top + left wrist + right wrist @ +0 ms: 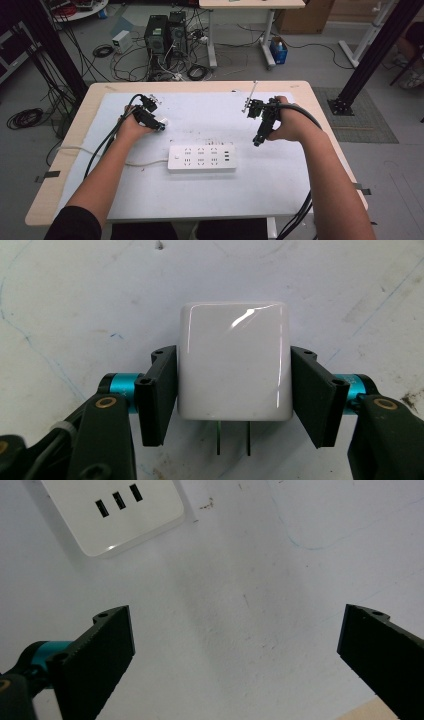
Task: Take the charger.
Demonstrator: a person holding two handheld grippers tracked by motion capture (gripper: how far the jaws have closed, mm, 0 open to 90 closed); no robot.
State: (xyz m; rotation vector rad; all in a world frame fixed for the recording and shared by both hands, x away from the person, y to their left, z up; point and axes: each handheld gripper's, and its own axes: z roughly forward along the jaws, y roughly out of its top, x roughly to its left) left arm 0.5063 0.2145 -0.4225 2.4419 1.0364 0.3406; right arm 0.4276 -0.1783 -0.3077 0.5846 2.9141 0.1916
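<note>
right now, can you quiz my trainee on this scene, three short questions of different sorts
1. True or false: the left tool has its pads against the sides of the white charger.
2. Multiple choice: in the high view, the power strip lies
A. between the two hands and nearer the person
B. at the table's far edge
C. under the right tool
3. Fill in: the charger's two metal ___ point toward the left tool's camera.

Key
1. True. The left tool's pads sit against both sides of the charger.
2. A
3. prongs. The right tool stands wide open with nothing between its pads.
</note>
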